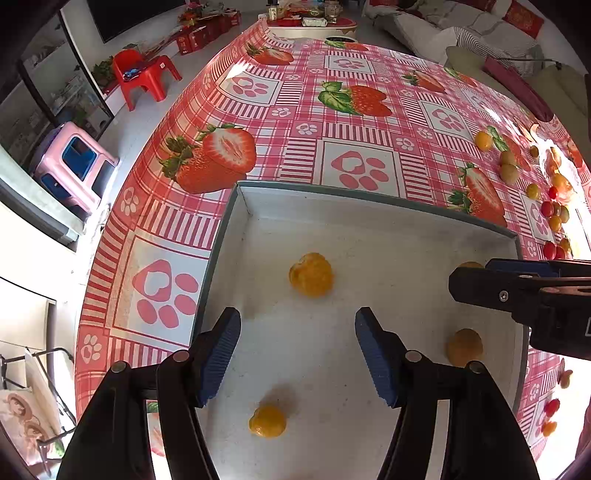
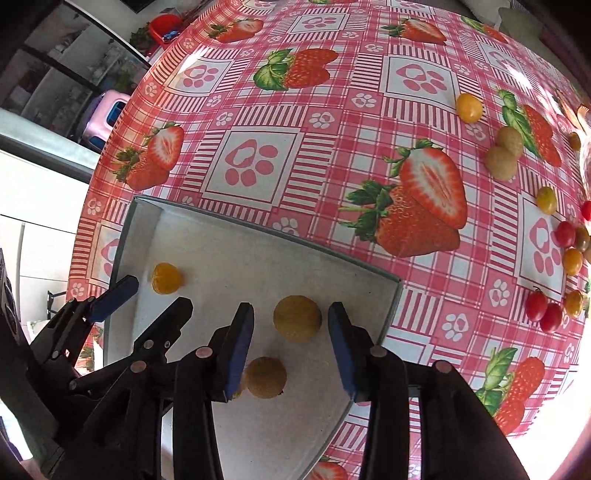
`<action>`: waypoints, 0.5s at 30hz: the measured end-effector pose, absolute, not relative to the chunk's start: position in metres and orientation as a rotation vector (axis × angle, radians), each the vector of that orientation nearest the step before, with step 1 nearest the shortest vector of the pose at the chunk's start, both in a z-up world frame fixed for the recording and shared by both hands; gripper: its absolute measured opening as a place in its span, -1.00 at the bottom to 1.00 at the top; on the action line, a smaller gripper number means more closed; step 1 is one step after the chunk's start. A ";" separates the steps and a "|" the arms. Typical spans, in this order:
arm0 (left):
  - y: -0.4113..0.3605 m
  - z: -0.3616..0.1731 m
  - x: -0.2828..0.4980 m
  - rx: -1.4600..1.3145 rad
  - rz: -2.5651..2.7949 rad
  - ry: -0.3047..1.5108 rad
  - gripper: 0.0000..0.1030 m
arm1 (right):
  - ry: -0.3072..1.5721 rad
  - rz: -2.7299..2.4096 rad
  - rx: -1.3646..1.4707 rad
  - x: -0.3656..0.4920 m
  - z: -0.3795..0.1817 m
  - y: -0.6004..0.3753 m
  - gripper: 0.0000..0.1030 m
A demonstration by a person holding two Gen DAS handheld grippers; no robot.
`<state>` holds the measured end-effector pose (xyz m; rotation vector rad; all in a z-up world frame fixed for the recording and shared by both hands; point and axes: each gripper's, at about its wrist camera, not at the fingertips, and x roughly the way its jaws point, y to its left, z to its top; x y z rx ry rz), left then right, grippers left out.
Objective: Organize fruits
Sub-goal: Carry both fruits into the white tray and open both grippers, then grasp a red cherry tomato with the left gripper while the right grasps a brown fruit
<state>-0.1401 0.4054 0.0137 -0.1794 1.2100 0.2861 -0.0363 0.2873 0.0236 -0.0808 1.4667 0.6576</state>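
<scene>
Over the tray (image 2: 258,236), both released claws (image 1: 297,354) (image 2: 291,345) hover; tomatoes (image 2: 546,314) lie well apart.

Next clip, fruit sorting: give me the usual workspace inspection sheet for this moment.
Surface: table under a pink strawberry-print tablecloth.
Job's things: shallow white tray holding four orange-yellow fruits, among them a peeled one and a round one; red cherry tomatoes, yellow ones and pale round fruits loose on the cloth to the right.
Clutter: nothing seen on the cloth beyond the fruit.
Grippers: left gripper open over the tray, empty; right gripper open, jaws either side of the round fruit.
Cables: nothing seen.
Surroundings: red plastic chair, pink stool, sofa.
</scene>
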 end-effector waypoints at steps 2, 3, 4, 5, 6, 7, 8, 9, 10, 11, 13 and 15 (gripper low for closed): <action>0.404 0.015 -0.141 -0.181 0.284 1.211 0.28 | 1.454 0.671 -0.043 -0.033 0.031 0.283 0.15; 0.403 0.016 -0.142 -0.180 0.281 1.213 0.28 | 1.445 0.677 -0.023 -0.033 0.035 0.281 0.32; 0.401 0.017 -0.142 -0.178 0.277 1.215 0.28 | 1.433 0.677 -0.010 -0.033 0.039 0.278 0.53; 0.399 0.018 -0.143 -0.175 0.274 1.216 0.28 | 1.418 0.676 0.002 -0.031 0.045 0.275 0.57; 0.397 0.019 -0.143 -0.171 0.270 1.216 0.28 | 1.409 0.676 0.012 -0.032 0.049 0.272 0.57; 0.394 0.021 -0.143 -0.166 0.264 1.217 0.28 | 1.405 0.673 0.020 -0.032 0.052 0.268 0.57; 0.391 0.023 -0.143 -0.161 0.258 1.217 0.28 | 1.402 0.667 0.028 -0.033 0.054 0.263 0.57; 0.387 0.025 -0.143 -0.157 0.252 1.215 0.28 | 1.398 0.657 0.036 -0.035 0.056 0.259 0.57; 0.383 0.027 -0.143 -0.153 0.243 1.213 0.28 | 1.396 0.648 0.045 -0.033 0.058 0.252 0.57; 0.379 0.030 -0.142 -0.147 0.234 1.212 0.28 | 1.393 0.637 0.055 -0.034 0.061 0.245 0.57; 0.370 0.034 -0.141 -0.133 0.215 1.210 0.28 | 1.387 0.606 0.069 -0.033 0.065 0.231 0.57; 0.358 0.039 -0.139 -0.113 0.190 1.207 0.28 | 1.384 0.572 0.083 -0.034 0.066 0.213 0.57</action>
